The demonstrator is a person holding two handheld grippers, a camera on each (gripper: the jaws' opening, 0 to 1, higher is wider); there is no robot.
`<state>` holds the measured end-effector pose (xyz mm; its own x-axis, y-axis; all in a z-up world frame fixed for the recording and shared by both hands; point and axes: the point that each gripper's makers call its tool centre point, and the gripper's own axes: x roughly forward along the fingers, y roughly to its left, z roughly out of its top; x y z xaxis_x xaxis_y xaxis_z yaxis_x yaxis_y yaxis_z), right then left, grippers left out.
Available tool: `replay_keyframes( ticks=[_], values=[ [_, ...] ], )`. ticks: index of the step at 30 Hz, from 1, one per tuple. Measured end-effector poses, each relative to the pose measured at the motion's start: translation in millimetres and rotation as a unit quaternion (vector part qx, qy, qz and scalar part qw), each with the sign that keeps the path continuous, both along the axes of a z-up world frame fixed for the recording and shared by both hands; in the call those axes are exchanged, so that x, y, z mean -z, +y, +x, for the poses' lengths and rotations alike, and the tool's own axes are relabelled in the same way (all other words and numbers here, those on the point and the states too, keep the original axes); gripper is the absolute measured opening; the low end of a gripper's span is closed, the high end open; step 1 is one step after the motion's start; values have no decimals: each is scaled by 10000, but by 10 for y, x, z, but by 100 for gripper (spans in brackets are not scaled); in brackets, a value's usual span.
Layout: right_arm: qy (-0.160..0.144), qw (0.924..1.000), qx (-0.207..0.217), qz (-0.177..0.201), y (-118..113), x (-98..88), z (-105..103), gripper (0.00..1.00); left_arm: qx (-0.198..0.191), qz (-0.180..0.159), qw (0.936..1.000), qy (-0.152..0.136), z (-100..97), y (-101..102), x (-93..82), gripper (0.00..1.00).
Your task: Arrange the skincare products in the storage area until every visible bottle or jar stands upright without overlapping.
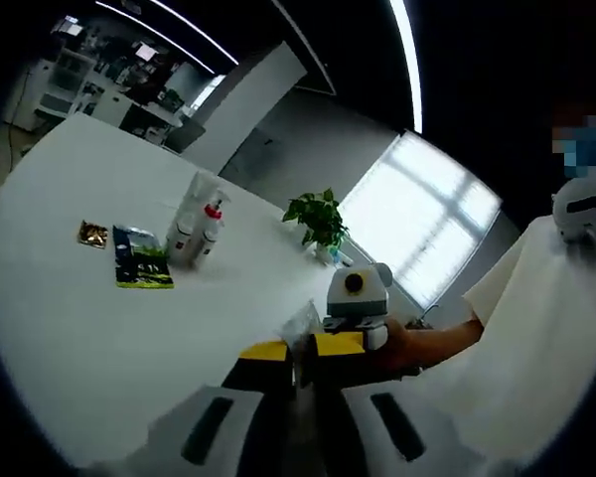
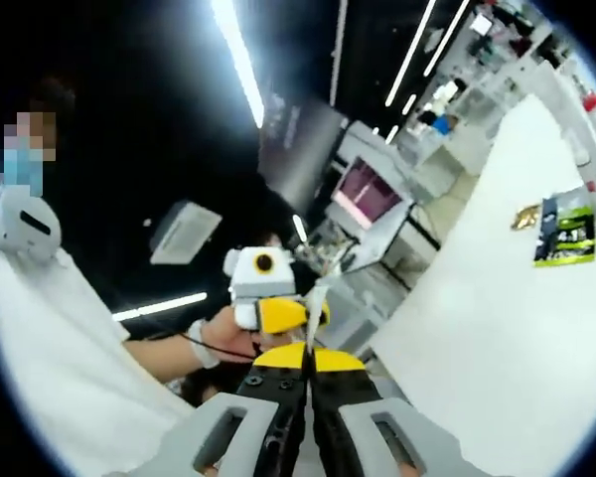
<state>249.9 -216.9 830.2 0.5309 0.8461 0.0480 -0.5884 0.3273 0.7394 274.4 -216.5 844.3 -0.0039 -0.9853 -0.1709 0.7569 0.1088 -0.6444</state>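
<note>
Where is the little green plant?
In the left gripper view the plant stands at the far edge of the white table, right of the bottles, before the bright window.

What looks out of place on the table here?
Both grippers, left gripper and right gripper, pinch one thin clear piece together in mid-air, off the white table. The bottles stand upright, untouched, beside a green packet lying flat.

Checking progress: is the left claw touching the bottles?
Apart. In the left gripper view, a wide stretch of bare table lies between the left claw and the bottles.
</note>
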Motion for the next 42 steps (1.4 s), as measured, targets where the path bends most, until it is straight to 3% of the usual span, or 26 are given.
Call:
replay_keyframes(
  ticks=[2, 5, 9, 12, 16, 21, 23, 25, 27, 29, 31, 34, 36, 37, 39, 41, 42],
  values=[
    [-95, 9999, -68, 64, 7, -46, -30, 0, -1, -71, 10000, 33, -15, 8, -20, 0],
    [-132, 9999, 69, 84, -20, -57, -3, 8, 156, -96, 9995, 244, -81, -3, -44, 0],
    [-223, 9996, 44, 160, -29, -89, -3, 0, 175, 58, 9997, 182, -86, -18, 10, 0],
    [-14, 9997, 41, 239, -37, -64, 5, 0, 127, -20, 9997, 190, -60, -21, -6, 0],
    [47, 9997, 66, 245, -43, -36, 6, 0, 104, 69, 9998, 128, -28, 18, 24, 1],
    [112, 9994, 91, 305, -60, -24, 3, 0, -116, -58, 9999, 87, 58, 57, -18, 0],
    [134, 9994, 105, 310, -61, -25, 9, 0, -104, -35, 9999, -46, 38, 44, -20, 0],
    [170, 9993, 103, 306, -61, -11, 8, 0, -21, 80, 9963, -857, 58, 41, -16, 0],
    [208, 9991, 147, 353, -73, -9, 13, 0, 8, 42, 9954, -957, 40, 19, -44, 0],
    [216, 9983, 208, 490, -106, -32, 20, 0, -26, -67, 9979, -640, 54, 6, -75, 0],
    [188, 9978, 287, 561, -123, -63, 34, 0, 118, -35, 9999, -108, -13, -8, -62, 3],
    [177, 9967, 435, 661, -164, -106, 83, 0, 426, 370, 9984, -55, -147, -38, 109, 14],
    [127, 9967, 460, 655, -160, -136, 110, 0, 439, 359, 9983, -166, -180, -69, 122, 6],
    [136, 9971, 479, 582, -157, -130, 115, 0, 389, 233, 9990, -46, -172, -69, 94, 2],
    [106, 9974, 495, 505, -173, -119, 124, 0, 144, -130, 9979, 617, -150, -82, -2, 0],
    [68, 9974, 423, 583, -158, -165, 102, 0, 154, -91, 9967, 792, -145, -63, 31, 0],
    [-44, 9982, 411, 442, -141, -168, 93, 0, 191, -70, 9970, 742, -159, -55, 31, 0]
  ],
)
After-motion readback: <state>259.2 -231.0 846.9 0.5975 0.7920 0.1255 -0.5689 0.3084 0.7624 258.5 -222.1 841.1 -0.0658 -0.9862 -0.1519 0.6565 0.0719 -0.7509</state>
